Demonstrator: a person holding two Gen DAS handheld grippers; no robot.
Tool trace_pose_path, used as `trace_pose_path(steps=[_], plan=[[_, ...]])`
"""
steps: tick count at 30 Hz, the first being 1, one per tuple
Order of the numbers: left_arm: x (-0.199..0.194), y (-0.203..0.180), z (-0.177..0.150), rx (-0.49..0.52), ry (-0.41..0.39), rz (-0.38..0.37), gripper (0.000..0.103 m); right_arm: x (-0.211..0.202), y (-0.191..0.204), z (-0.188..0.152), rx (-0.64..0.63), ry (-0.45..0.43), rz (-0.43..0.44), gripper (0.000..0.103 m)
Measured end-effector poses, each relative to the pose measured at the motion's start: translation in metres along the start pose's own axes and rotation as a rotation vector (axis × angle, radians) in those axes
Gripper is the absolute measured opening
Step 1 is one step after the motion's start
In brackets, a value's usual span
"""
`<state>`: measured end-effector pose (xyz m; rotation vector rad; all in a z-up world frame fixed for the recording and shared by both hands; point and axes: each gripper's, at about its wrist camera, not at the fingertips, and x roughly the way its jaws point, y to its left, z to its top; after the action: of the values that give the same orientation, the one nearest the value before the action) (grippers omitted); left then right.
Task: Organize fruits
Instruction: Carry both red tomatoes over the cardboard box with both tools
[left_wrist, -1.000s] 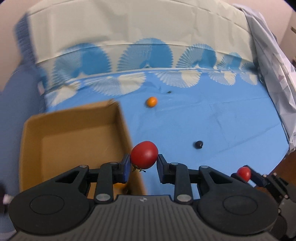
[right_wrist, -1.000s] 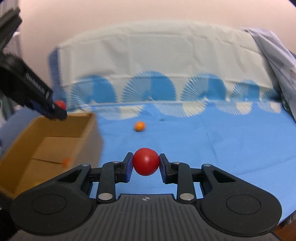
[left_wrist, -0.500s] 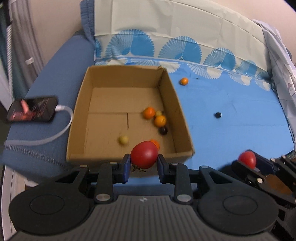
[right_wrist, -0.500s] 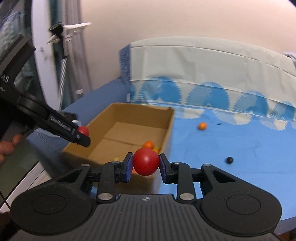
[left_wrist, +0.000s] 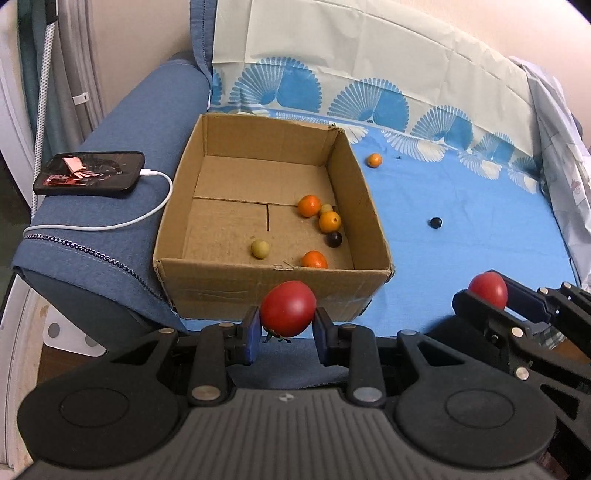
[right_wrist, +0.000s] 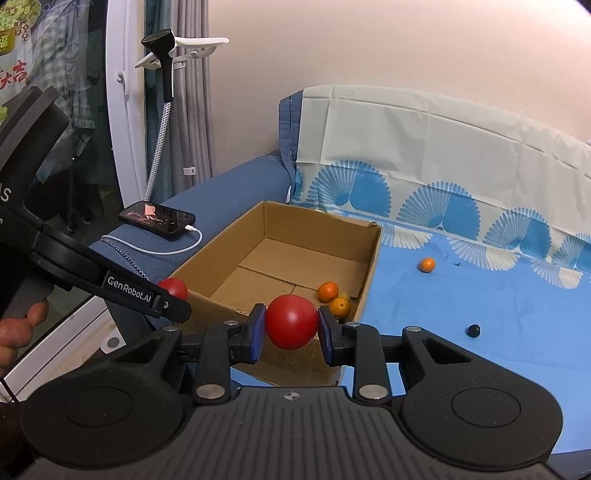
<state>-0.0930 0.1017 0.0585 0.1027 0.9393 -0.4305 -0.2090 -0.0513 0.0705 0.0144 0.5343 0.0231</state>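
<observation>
My left gripper (left_wrist: 287, 326) is shut on a red tomato (left_wrist: 288, 308) with a green stem, just short of the near wall of an open cardboard box (left_wrist: 273, 284). Inside the box lie several small fruits: oranges (left_wrist: 309, 205), a yellow-green one (left_wrist: 260, 248) and a dark one (left_wrist: 334, 239). My right gripper (right_wrist: 291, 334) is shut on a second red tomato (right_wrist: 291, 321), at the box's near right corner (right_wrist: 365, 273). The left wrist view shows this right gripper (left_wrist: 491, 295) low on the right. Loose on the blue sheet lie an orange (left_wrist: 374, 160) and a dark berry (left_wrist: 435, 222).
A phone (left_wrist: 90, 173) on a white charging cable (left_wrist: 122, 221) rests on the blue sofa arm left of the box. A pale patterned cloth (left_wrist: 369, 74) covers the sofa back. A person's hand (right_wrist: 18, 325) holds the left gripper's handle. A curtain and a white stand (right_wrist: 166, 110) are at far left.
Both grippers swung left with their tomatoes still held, from over the blue sheet to the front of the box. The box interior, the phone and the sofa arm came into view.
</observation>
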Motion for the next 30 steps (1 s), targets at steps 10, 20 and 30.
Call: trace_pose_path(steps=[10,20,30], plan=[[-0.002,0.002,0.004,-0.011,-0.011,-0.006,0.033,0.002,0.004,0.0,-0.012,0.006,0.0,0.031],[0.001,0.006,0.008,-0.025,-0.007,-0.008,0.033,0.008,0.003,0.001,-0.022,0.021,0.007,0.031],[0.011,0.017,0.017,-0.045,-0.001,-0.006,0.033,0.021,0.001,0.002,-0.028,0.047,0.012,0.031]])
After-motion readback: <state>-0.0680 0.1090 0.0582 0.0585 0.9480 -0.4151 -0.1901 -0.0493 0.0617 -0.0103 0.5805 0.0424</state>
